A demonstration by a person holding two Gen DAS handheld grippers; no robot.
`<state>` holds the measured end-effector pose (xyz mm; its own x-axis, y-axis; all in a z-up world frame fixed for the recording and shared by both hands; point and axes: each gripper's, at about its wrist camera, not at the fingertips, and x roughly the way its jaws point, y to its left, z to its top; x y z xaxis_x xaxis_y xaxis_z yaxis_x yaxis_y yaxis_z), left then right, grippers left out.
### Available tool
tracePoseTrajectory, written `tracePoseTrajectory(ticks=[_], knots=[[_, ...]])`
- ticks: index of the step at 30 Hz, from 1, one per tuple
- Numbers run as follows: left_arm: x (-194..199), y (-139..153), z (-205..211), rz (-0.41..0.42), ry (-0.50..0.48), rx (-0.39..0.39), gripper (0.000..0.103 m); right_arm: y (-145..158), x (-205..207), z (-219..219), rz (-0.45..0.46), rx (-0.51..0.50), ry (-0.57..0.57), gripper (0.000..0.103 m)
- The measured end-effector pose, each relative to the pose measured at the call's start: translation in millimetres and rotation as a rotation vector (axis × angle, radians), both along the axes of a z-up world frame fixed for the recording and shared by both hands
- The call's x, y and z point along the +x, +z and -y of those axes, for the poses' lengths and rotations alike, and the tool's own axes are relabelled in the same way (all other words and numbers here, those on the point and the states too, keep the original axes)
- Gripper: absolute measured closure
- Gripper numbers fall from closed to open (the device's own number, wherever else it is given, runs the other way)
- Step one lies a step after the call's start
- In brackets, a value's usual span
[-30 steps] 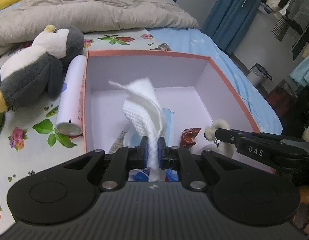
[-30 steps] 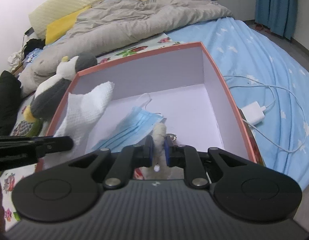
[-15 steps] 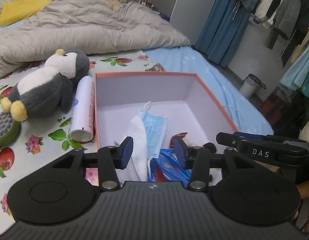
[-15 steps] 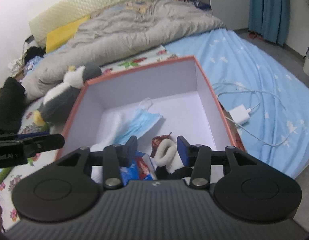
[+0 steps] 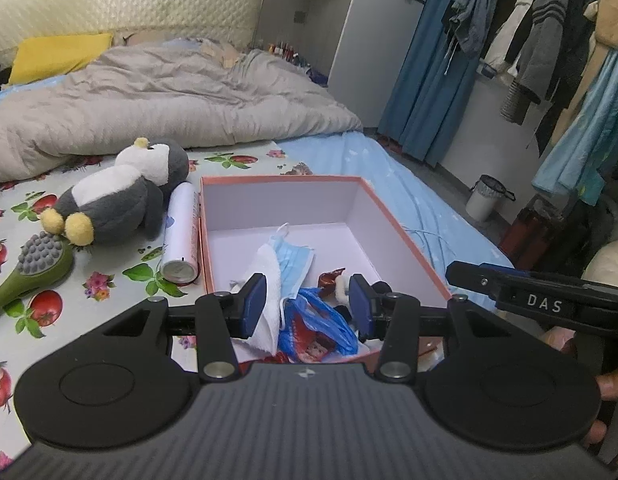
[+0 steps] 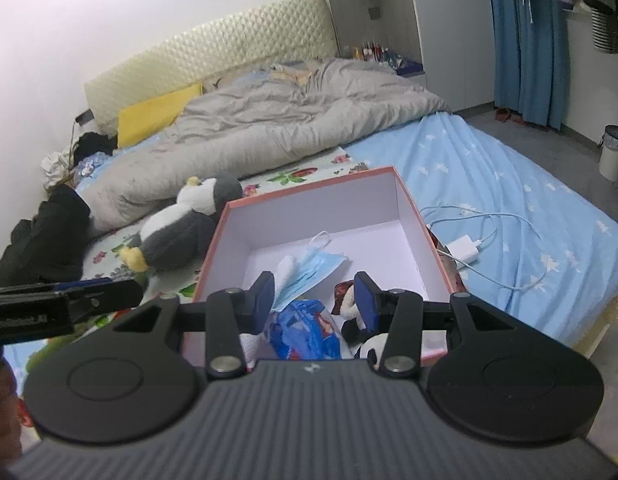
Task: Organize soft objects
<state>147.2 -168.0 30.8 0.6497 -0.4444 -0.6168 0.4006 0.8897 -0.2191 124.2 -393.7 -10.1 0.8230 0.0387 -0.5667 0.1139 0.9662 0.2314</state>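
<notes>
A pink-rimmed open box [image 5: 393, 216] [image 6: 413, 216] sits on the bed. Inside lie a white cloth [image 5: 265, 276] [image 6: 287, 270], a blue face mask [image 5: 295, 264] [image 6: 313, 270], a blue plastic bag [image 5: 321, 320] [image 6: 305, 326], a red wrapper [image 5: 329, 278] and a small black-and-white plush [image 6: 363, 336]. My left gripper [image 5: 307, 306] is open and empty above the box's near end. My right gripper [image 6: 315, 300] is open and empty, also above the near end. A grey penguin plush [image 5: 117, 196] [image 6: 185, 228] lies left of the box.
A white spray can [image 5: 181, 236] lies against the box's left wall. A green brush [image 5: 33, 268] is further left. A grey duvet [image 5: 149, 92] covers the far bed. A charger and cable [image 6: 469, 248] lie right of the box. A bin [image 5: 485, 198] stands on the floor.
Both grippers opened and let go: the left released the white cloth, the right the small plush, both now in the box. Both grippers then pulled back and up.
</notes>
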Motion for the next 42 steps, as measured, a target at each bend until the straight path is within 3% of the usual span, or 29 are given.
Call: tracePoseTrajectory(ticks=[9, 17, 25, 42], knots=[[-47.3, 10.8, -10.6, 0.034, 0.022, -0.024, 0.051, 7.8, -45.2, -9.1, 0.019, -0.009, 0.002, 0.056], [-78.3, 3.3, -19.0, 0.034, 0.032, -0.015, 0.051, -0.6, -67.6, -21.5, 0.029, -0.017, 0.021, 0.056], [-90.0, -7.7, -28.0, 0.050, 0.070, -0.002, 0.051, -9.7, -77.4, -30.1, 0.041, -0.044, 0.053, 0.056], [-103.9, -1.1, -42.7, 0.060, 0.100, -0.010, 0.051, -2.3, -86.0, -36.6, 0.045, -0.059, 0.069, 0.056]])
